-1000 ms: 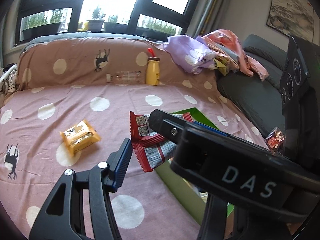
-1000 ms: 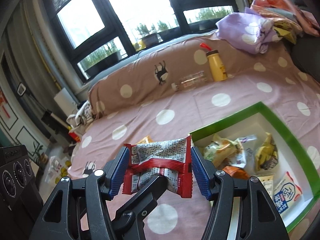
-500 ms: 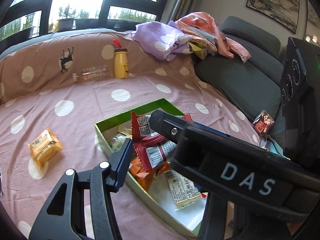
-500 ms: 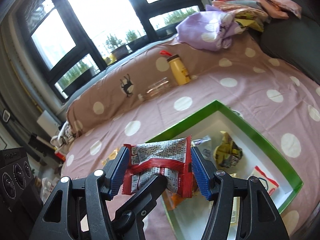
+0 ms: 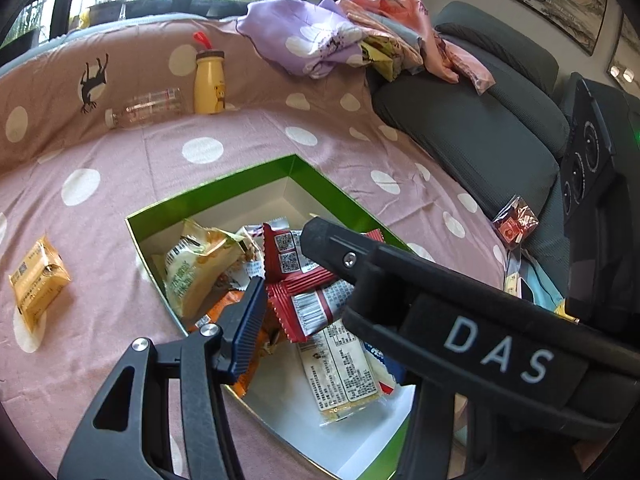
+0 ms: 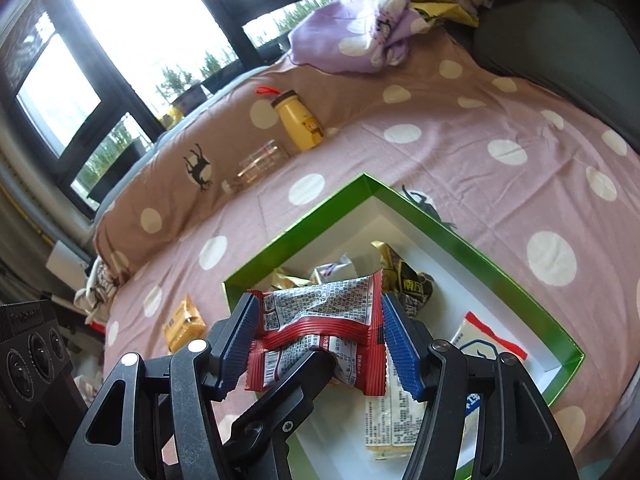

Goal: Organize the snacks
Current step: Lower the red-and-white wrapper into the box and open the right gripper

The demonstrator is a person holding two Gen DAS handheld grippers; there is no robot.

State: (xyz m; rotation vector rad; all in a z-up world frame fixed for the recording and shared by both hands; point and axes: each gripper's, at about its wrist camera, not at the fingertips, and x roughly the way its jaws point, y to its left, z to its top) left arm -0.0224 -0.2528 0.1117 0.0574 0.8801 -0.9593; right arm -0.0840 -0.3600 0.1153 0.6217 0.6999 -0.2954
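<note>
Left wrist view, from the left: an orange packet [image 5: 38, 280] lies on the bed [image 5: 120, 152], well apart from the box [image 5: 208, 196] and not yet put away. The box sits on the spotted sheet, green outside and white inside, with several snacks already in it: a pale packet [image 5: 196, 268] at its left wall and a white bar [image 5: 344, 364] nearer. The red packets [image 5: 304, 308] hang over the box's near left part. One blue pad of the left claw [image 5: 292, 292] sits at their edge; its other finger is hidden behind the right claw's body, so I cannot tell whether this claw grips.

Right wrist view settles the other hand: the right claw [image 6: 320, 328] is closed on the red packets, pinching them by both ends so they buckle in the middle. A black finger, seemingly the left claw's, reaches up under them between the right jaws.

As I judge it, the risk is in the letting go. With the two claws meshed, that finger could catch the wrappers and drag them back out. The buckled packets may also spring sideways, and a drop onto the heap by the left wall could slide over the rim.

Far off, a clear bottle [image 5: 144, 106] and a yellow bottle [image 5: 209, 80] rest against the bolster, with clothes [image 5: 320, 36] heaped to their right. A small red pack [image 5: 516, 224] sits at the sofa [image 5: 480, 120] edge, right of the box. None of these block the drop.
</note>
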